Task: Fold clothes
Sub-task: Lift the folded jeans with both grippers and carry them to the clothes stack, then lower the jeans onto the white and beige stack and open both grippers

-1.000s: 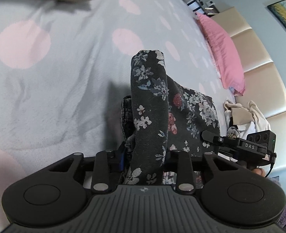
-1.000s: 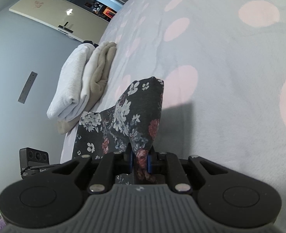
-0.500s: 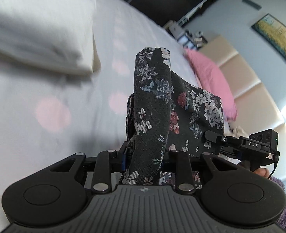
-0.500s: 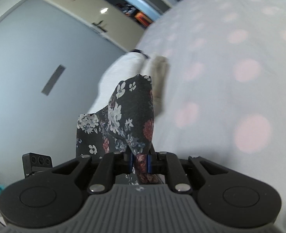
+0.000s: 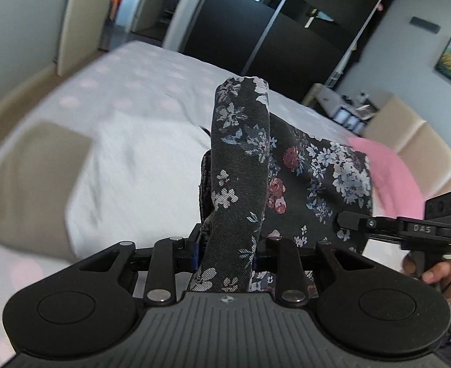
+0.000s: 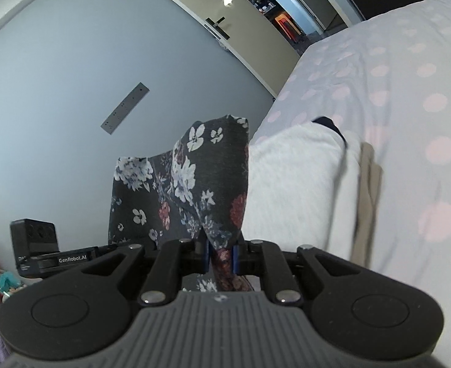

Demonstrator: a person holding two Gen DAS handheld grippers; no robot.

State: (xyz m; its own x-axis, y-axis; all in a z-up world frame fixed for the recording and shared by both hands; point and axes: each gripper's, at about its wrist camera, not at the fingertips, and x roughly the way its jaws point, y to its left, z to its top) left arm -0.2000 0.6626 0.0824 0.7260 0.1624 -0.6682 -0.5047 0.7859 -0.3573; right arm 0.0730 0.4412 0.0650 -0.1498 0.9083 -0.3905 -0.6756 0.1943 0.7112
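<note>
A dark floral garment (image 5: 240, 165) hangs folded in the air between my two grippers, above the bed. My left gripper (image 5: 227, 250) is shut on a thick rolled fold of it that stands up between the fingers. In the right wrist view the same garment (image 6: 191, 184) rises from my right gripper (image 6: 221, 256), whose blue pads pinch a narrow corner. Each view shows the other gripper: the right one (image 5: 409, 230) with a hand on its handle, the left one (image 6: 51, 251) at lower left.
A stack of folded white and beige clothes (image 5: 139, 165) lies on the bed with pink dots (image 6: 409, 98), just beyond the garment. A pink pillow (image 5: 391, 178) and beige headboard (image 5: 424, 141) are at right. Dark wardrobe doors (image 5: 271, 24) stand behind.
Both grippers have risen and swung with the garment from low over the bedspread towards the folded stack. The room's walls and doors now fill the upper views. Both grips are unchanged.
</note>
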